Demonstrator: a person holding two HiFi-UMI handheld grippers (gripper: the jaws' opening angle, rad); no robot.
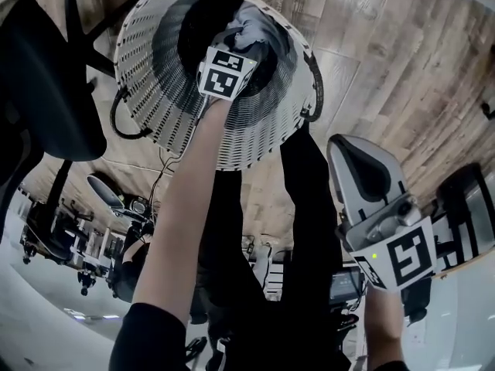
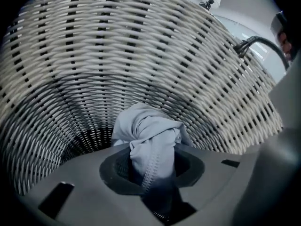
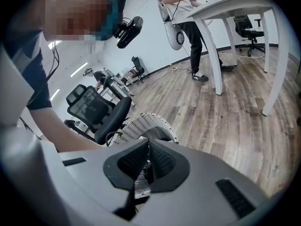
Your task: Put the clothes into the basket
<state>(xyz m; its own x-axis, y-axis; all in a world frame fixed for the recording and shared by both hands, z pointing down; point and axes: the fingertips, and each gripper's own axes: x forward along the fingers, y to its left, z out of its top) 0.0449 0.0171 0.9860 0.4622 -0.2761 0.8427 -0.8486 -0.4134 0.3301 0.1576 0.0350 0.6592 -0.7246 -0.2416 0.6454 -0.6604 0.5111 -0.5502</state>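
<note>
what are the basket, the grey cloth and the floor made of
The basket: woven wicker or plastic rattan, pale, matte; interlaced strips with gaps. The cloth: soft grey-blue fabric; it folds and has a stitched seam. The floor: wood-look planks with grain, slight sheen; maybe laminate.

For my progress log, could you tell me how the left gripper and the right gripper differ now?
The left gripper is down inside the basket; the right gripper hangs outside it. The left grips a pale cloth; the right is shut and empty. Both tilt downward.

Bunched cloth [image 2: 151, 134] hides much of the basket's [image 2: 141, 55] bottom.
</note>
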